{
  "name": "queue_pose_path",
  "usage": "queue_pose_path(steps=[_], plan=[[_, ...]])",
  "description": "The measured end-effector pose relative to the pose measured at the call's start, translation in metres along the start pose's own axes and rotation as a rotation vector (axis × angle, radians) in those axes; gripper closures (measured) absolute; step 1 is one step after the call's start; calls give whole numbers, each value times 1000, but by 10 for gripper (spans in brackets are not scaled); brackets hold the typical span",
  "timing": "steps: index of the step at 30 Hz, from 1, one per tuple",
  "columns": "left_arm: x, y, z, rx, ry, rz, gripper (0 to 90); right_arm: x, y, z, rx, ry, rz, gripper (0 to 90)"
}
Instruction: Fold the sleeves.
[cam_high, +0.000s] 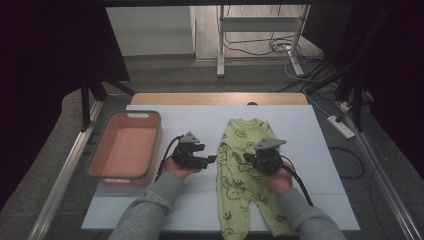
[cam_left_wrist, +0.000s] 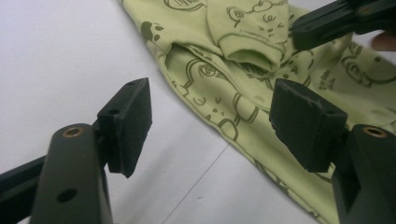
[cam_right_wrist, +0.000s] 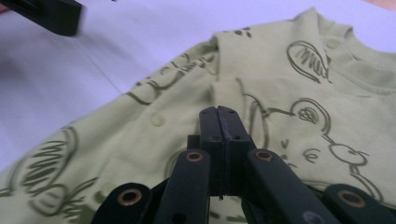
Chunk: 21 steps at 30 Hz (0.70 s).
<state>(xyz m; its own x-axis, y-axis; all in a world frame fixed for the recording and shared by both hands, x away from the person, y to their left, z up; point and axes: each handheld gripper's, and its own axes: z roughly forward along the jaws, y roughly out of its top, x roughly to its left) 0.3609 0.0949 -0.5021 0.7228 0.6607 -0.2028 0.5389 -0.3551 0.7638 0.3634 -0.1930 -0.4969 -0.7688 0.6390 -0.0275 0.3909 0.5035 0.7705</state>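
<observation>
A light green baby romper (cam_high: 239, 172) printed with dark bear drawings lies flat on the white table cover, neck end far from me. One sleeve (cam_left_wrist: 247, 42) is folded in over the chest. My left gripper (cam_high: 210, 159) (cam_left_wrist: 212, 112) is held low beside the romper's left edge, jaws open with nothing between them. My right gripper (cam_high: 248, 157) (cam_right_wrist: 218, 114) sits over the middle of the romper, its jaws shut flat against each other with no cloth visible between them. Its black jaw (cam_left_wrist: 327, 21) reaches in above the folded sleeve in the left gripper view.
A pink basket with a grey rim (cam_high: 156, 145) stands at the table's left side. The white cover (cam_high: 320, 150) ends at a wooden edge (cam_high: 215, 98) at the back. Beyond are a white stand (cam_high: 260, 30) and floor cables; a power strip (cam_high: 341, 127) lies to the right.
</observation>
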Motion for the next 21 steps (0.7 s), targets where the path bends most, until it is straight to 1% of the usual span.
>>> queue_pose_path(steps=[3, 5, 8, 10, 11, 12, 13, 14, 17, 18, 19, 20, 21], plan=[[0, 1, 1, -17, -15, -26, 295, 10, 1, -7, -16, 13, -22, 894], [0, 2, 2, -24, -13, -31, 295, 18, 2, -11, -30, 22, -35, 859], [1, 4, 5, -30, -9, -40, 296, 28, 2, -18, -47, 20, -45, 780], [2, 5, 8, -27, 0, -51, 301, 32, 0, -20, -59, 26, -27, 731], [2, 5, 8, -27, 0, -51, 302, 32, 0, -20, -59, 26, -27, 731], [3, 7, 10, -23, 8, -52, 302, 35, -2, -21, -64, 36, -14, 702], [3, 7, 10, -23, 8, -52, 304, 35, -2, -21, -64, 36, -14, 702], [3, 9, 12, -23, 8, -55, 305, 38, -3, -21, -67, 43, -4, 668], [4, 11, 14, -16, 18, -47, 307, 43, -5, -22, -68, 49, 2, 634], [4, 12, 15, -16, 21, -50, 309, 44, -6, -22, -66, 51, 3, 615], [5, 13, 17, -19, 24, -58, 309, 44, -6, -22, -66, 51, 3, 615], [7, 15, 20, -23, 25, -66, 315, 48, -7, -21, -63, 56, 14, 585], [7, 15, 20, -23, 25, -66, 315, 49, -7, -21, -63, 59, 16, 578]])
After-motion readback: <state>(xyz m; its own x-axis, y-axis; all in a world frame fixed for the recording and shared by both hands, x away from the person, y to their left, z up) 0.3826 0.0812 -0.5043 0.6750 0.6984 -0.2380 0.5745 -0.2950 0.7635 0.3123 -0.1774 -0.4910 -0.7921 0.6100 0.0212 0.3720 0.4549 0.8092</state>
